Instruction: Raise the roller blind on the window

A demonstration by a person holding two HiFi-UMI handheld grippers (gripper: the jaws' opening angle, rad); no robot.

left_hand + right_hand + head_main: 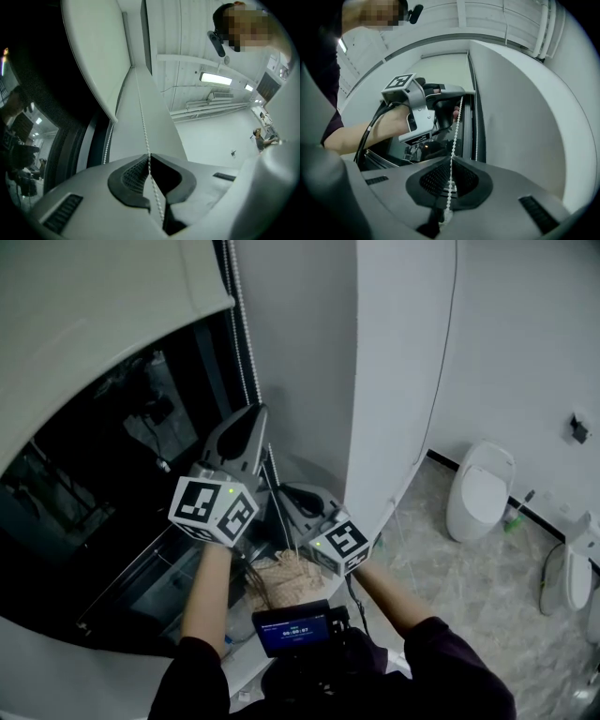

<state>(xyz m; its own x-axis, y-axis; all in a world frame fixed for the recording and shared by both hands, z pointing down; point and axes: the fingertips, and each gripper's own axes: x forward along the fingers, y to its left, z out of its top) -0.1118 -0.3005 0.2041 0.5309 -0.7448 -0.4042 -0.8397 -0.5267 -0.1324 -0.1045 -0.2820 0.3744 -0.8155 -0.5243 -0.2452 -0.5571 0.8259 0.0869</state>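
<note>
Closest in, a small black device with a blue-lit screen [295, 629] sits at the person's chest, between two dark sleeves [187, 676]. Just ahead, the right tongs [280, 491] are clenched on the white beaded pull chain [247, 343]; the right gripper view shows the strand running straight in between the closed pads. Higher on the same strand, the left tongs [254, 414] pinch it as well, tips shut around the beads. The chain hangs beside the white wall pier [300, 352], at the window's right edge. The pale grey roller blind [84, 324] covers the upper left of the dark window glass [112, 484], which is bare below the blind's bottom edge. A white toilet [480, 488] stands on the marbled floor [469, 596] off to the right
</note>
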